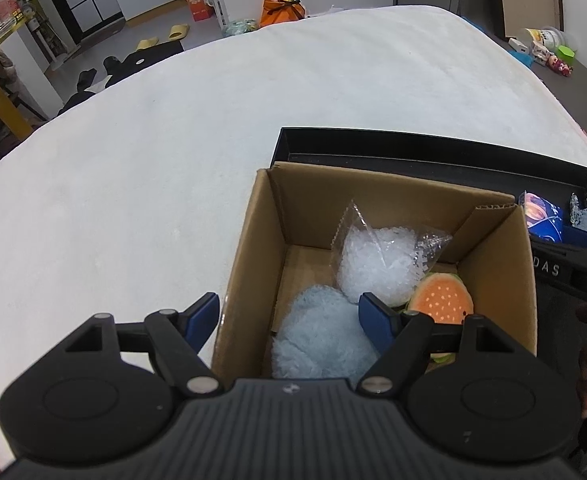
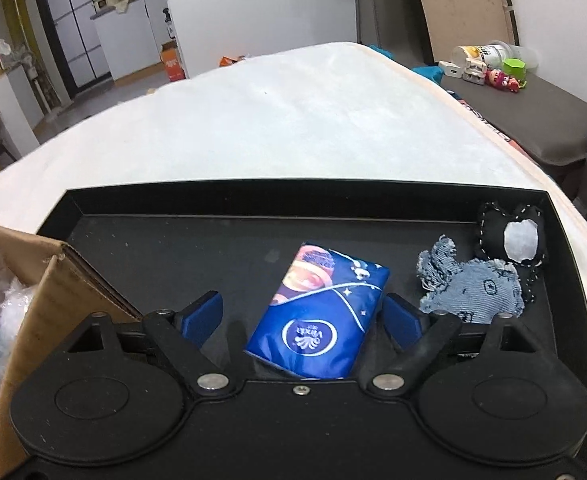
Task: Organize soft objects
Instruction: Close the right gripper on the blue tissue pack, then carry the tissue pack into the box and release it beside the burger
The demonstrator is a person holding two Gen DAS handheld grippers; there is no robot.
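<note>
Open right gripper (image 2: pixel 301 316) straddles blue tissue pack (image 2: pixel 317 320) labelled "Vinda".

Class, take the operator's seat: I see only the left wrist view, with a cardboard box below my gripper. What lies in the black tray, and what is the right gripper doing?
Observer: In the black tray a blue tissue pack lies flat, between the right gripper's open jaws, the pads not pressing it.
Operator: Anything else in that tray?
Observer: A denim elephant toy lies right of the pack, touching neither the pack nor the gripper.
Operator: And behind it?
Observer: A black stitched toy with a white patch sits in the tray's far right corner, against the elephant.
</note>
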